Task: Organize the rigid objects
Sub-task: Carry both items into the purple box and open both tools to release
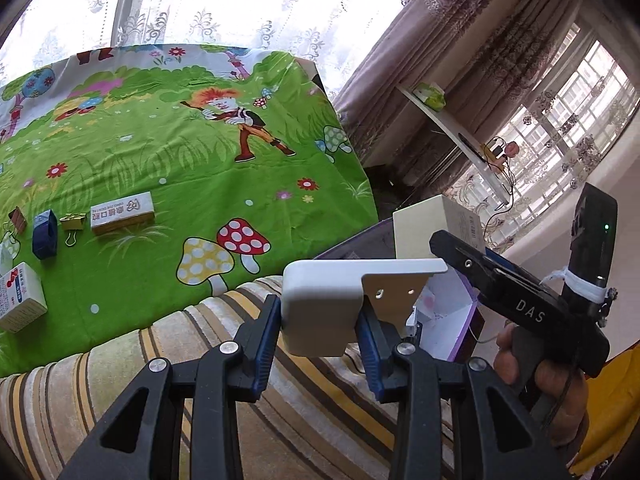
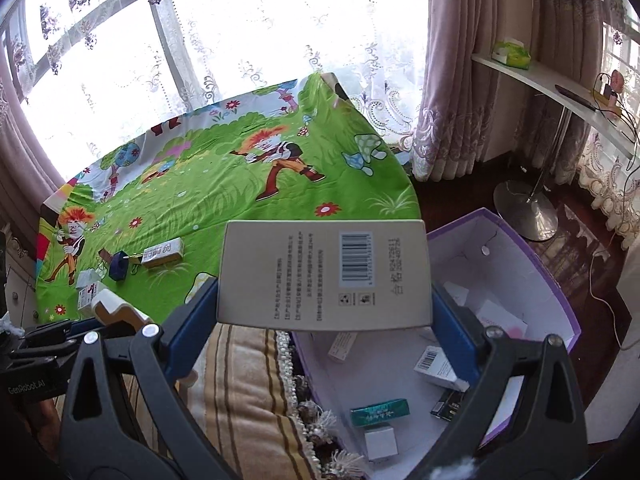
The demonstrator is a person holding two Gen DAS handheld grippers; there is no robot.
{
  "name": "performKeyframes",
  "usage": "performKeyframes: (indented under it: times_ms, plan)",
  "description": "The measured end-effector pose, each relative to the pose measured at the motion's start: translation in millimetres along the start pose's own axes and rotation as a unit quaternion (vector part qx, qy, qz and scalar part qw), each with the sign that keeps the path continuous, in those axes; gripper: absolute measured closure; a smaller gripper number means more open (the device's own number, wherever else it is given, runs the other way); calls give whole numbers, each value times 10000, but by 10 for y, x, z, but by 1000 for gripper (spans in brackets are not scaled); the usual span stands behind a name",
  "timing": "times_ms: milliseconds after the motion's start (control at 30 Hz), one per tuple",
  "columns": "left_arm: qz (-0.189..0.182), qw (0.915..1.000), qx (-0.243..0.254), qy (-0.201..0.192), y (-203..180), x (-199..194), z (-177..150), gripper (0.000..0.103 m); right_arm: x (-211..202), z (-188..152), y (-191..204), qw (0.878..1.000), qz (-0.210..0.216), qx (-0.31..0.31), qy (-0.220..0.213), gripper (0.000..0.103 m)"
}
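A white bracket-shaped piece (image 1: pixel 320 312) sits clamped over the striped cushion. A beige barcoded carton (image 2: pixel 325 274) hangs above the purple box's (image 2: pixel 560 300) rim; small boxes (image 1: pixel 122 213) lie at nine o'clock on the cloth

On the counter (image 2: pixel 240 184), small boxes (image 2: pixel 163 253) and clips (image 1: pixel 73 224) cluster at nine o'clock; the open bin (image 2: pixel 532 280) with several cartons (image 2: pixel 379 411) inside sits off its edge at four o'clock.

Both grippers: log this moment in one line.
left gripper: shut on white bracket | right gripper: shut on beige box over purple bin
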State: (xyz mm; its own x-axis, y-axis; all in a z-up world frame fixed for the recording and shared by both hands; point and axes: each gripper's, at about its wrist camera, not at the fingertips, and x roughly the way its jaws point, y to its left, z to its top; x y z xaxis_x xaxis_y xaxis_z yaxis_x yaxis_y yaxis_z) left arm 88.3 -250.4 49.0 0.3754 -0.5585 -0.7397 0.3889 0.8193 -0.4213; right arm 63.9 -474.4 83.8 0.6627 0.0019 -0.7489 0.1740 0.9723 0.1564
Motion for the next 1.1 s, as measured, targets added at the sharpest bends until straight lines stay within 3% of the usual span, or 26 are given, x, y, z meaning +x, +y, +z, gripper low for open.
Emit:
performKeyframes:
  times_ms: [233, 267, 367, 500, 633, 700, 900, 1000, 1100]
  plan:
    - [-339, 9986, 383, 128, -390, 151, 10, 63, -193, 57, -438, 9981, -336, 509, -119, 3]
    - [-369, 9984, 402, 155, -429, 177, 15, 61, -193, 62, -462, 9978, -375, 539, -117, 3]
    - [-468, 9978, 420, 214, -489, 209, 15, 39, -217, 53, -533, 9966, -495, 641, -143, 3]
    - [-496, 9979, 419, 50, -471, 114, 31, 36, -261, 60, -542, 9962, -512, 672, -206, 3]
    - [-246, 9982, 416, -359, -419, -65, 86, 36, -324, 106, -444, 9970, -467, 531, -306, 3]
    - [76, 9962, 580, -641, -442, -167, 101, 35, -343, 127, -374, 9975, -445, 424, -347, 3]
    - [731, 9825, 1057, -1347, -515, -429, 112, 28, -380, 152, -150, 9980, -384, 202, -458, 3]
    - [1056, 9687, 1512, -1659, -529, -535, 79, 23, -432, 199, -10, 9964, -540, 90, -642, 2]
    - [1079, 9663, 1541, -1760, -408, -623, 78, 23, -478, 247, 127, 9944, -584, -2, -882, 1]
